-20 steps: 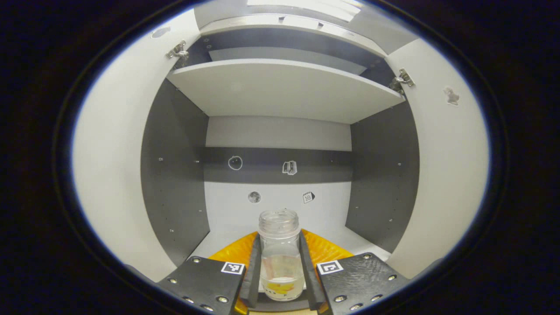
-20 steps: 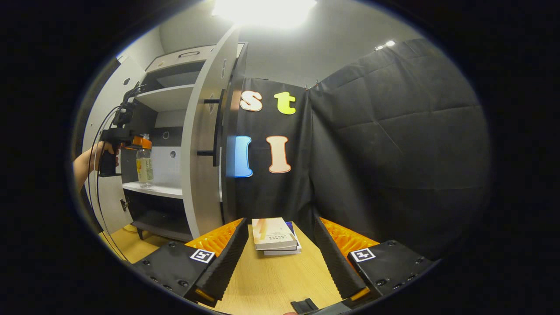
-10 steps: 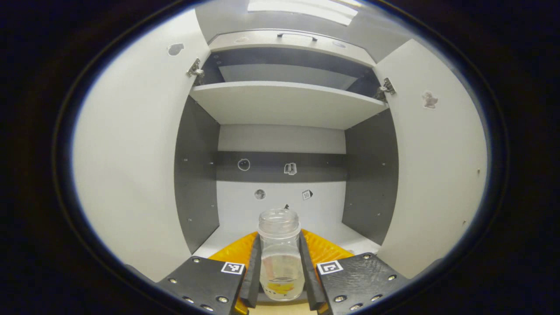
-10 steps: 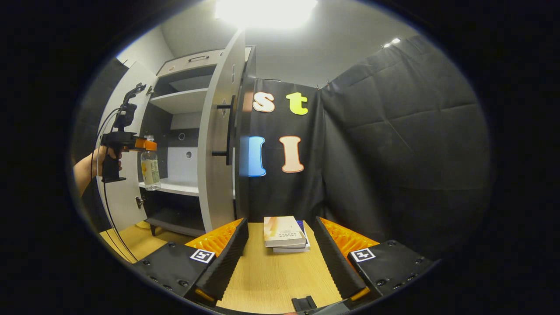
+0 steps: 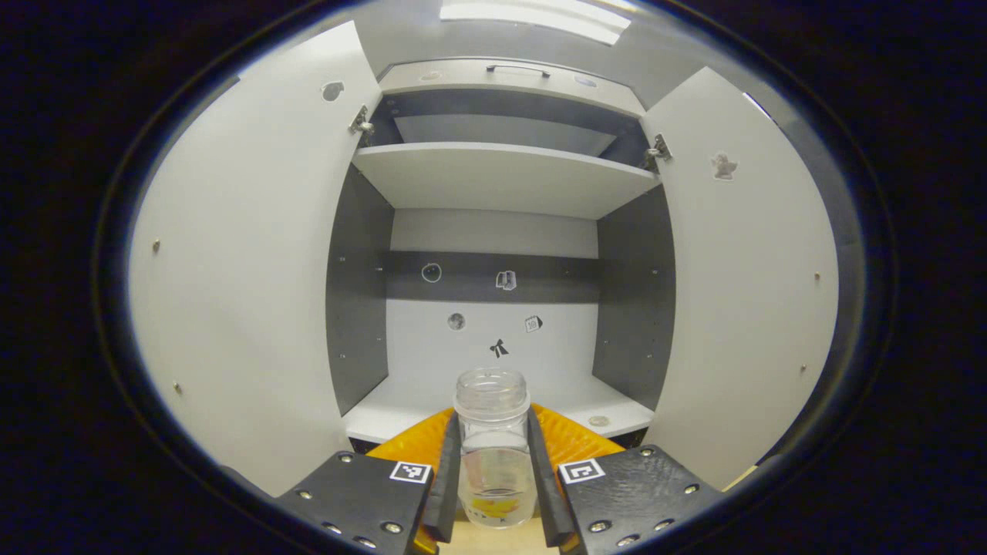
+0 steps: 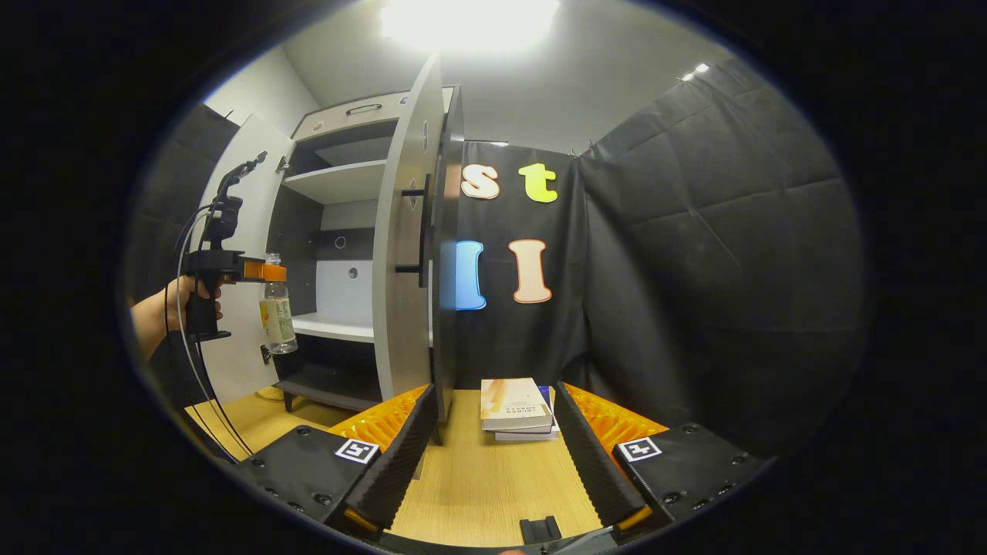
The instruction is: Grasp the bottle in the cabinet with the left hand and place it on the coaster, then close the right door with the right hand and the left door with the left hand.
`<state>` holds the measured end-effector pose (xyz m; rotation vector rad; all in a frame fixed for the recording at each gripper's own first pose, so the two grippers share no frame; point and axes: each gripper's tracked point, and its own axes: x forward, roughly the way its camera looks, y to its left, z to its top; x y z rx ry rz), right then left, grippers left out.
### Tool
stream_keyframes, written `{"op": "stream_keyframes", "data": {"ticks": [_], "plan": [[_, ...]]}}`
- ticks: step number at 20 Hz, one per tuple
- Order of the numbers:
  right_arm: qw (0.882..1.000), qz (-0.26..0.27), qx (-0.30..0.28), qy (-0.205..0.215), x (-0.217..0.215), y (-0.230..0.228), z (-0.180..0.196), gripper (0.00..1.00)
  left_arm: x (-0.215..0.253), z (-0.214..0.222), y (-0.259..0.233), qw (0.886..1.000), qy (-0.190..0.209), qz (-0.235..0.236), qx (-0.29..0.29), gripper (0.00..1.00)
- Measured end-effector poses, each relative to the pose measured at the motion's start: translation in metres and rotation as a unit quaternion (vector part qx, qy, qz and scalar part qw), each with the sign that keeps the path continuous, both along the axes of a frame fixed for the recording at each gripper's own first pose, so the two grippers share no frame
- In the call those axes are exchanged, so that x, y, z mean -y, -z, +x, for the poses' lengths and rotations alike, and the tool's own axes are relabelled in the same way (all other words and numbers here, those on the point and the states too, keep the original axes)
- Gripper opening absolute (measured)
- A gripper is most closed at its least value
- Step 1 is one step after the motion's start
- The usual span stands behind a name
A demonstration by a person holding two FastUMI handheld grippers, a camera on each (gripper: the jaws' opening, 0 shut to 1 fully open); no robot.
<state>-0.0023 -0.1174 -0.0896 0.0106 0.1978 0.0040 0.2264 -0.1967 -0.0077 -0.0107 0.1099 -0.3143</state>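
A black-draped booth holds a pale cabinet [image 5: 493, 177] standing on a wooden table [image 6: 478, 478], both doors swung wide. In the left gripper view, the left door [image 5: 247, 262] and right door [image 5: 740, 293] flank the open bay, leaving a broad gap between their free edges. The left claw [image 5: 493, 478] is clenched on a clear bottle [image 5: 493, 439], both fingers pressing its sides below the open neck; the bottle hangs upright in front of the lower shelf [image 5: 401, 408], clear of its front edge. A little pale liquid and a yellow patch show low in the bottle. A small round object [image 5: 596, 421] lies on the shelf near its right front corner; what it is cannot be told.

In the right gripper view, a hand [image 6: 181, 304] holds the left claw [image 6: 270, 271] with the bottle [image 6: 277, 316] outside the cabinet, between the doors. The right claw [image 6: 493, 470] is released, fingers spread wide above the table. Two stacked books [image 6: 517, 408] lie beyond it, just beside the right door's [image 6: 405, 254] outer edge.
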Motion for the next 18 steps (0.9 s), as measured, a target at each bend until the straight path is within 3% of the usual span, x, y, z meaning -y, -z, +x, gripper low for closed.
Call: {"op": "stream_keyframes", "data": {"ticks": [7, 12, 18], "plan": [[1.000, 0.002, 0.000, -0.021, -0.003, 0.002, -0.005, 0.96, 0.002, -0.036, 0.022, 1.000, -0.002, 0.009, 0.012, 0.47], [0.999, -0.001, -0.002, -0.033, -0.005, 0.003, -0.019, 1.00, 0.000, -0.056, 0.054, 1.000, -0.004, 0.004, -0.001, 0.45], [0.999, -0.006, -0.011, -0.044, -0.009, 0.009, -0.025, 0.96, 0.002, -0.074, 0.096, 1.000, 0.001, 0.013, -0.024, 0.45]]}}
